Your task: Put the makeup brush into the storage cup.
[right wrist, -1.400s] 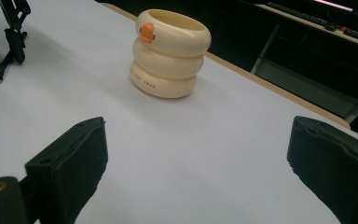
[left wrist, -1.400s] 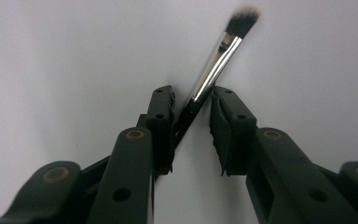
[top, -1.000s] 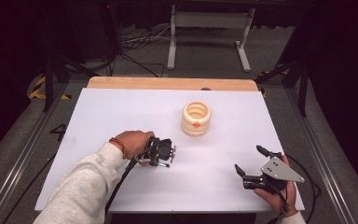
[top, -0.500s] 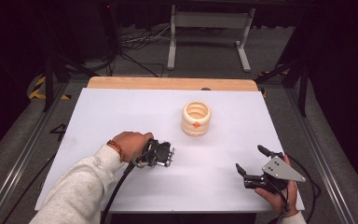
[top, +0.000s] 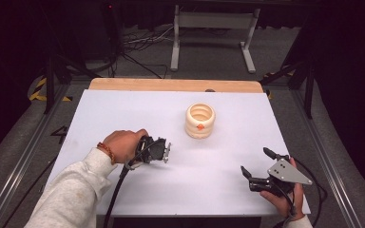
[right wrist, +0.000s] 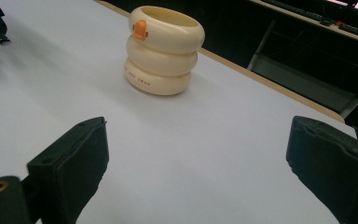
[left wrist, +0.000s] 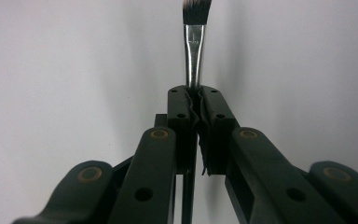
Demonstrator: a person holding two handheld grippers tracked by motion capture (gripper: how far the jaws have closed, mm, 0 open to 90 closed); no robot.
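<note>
White table top (top: 123,114) fills the middle of a dark room. Nearest, the right gripper (top: 255,166) rests by the front edge with its jaws spread wide and nothing in them. Farther in, the left gripper (top: 164,153) squeezes a thin paint brush (left wrist: 195,56), bristle end poking out past the jaws. Beyond it stands a cream cup (top: 200,120) shaped like stacked rings. I think the skinny brush could slip or tilt, miss the cup's mouth, and knock the light cup over.
</note>
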